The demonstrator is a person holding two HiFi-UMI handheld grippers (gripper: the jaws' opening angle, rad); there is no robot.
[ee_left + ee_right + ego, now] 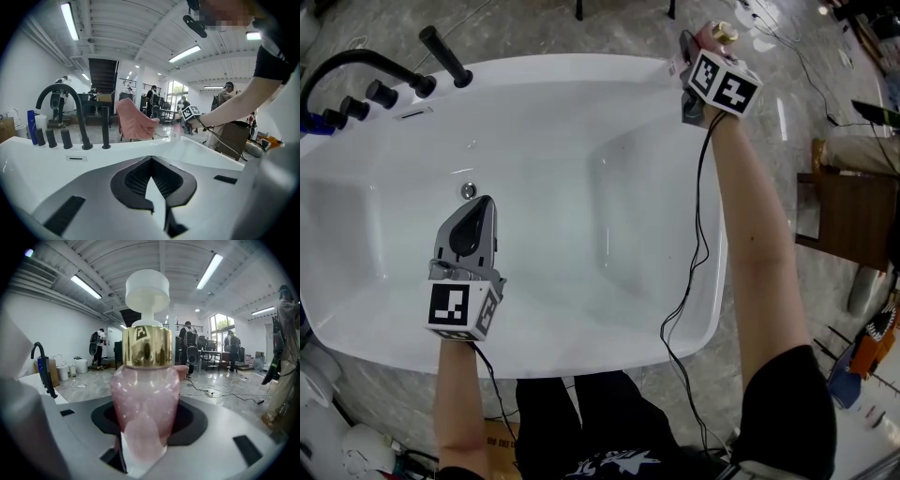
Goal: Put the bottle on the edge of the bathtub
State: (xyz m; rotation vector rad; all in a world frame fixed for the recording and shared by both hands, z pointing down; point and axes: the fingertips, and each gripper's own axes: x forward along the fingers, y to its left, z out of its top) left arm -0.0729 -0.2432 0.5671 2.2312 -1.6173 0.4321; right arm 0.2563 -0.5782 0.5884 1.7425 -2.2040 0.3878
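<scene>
A pink glass bottle with a gold collar and white cap stands upright between the jaws of my right gripper, which is shut on its body. In the head view that gripper holds the bottle at the far right corner of the white bathtub's rim; whether the base touches the rim is hidden. My left gripper hovers over the tub's inside near the front, shut and holding nothing. In the left gripper view its fingertips meet, and the bottle shows far off at the rim.
A black curved faucet with several black handles sits on the tub's far left corner, and a blue bottle stands beside it. The drain lies in the tub floor. A wooden stool and cables are on the right. A pink chair stands beyond the tub.
</scene>
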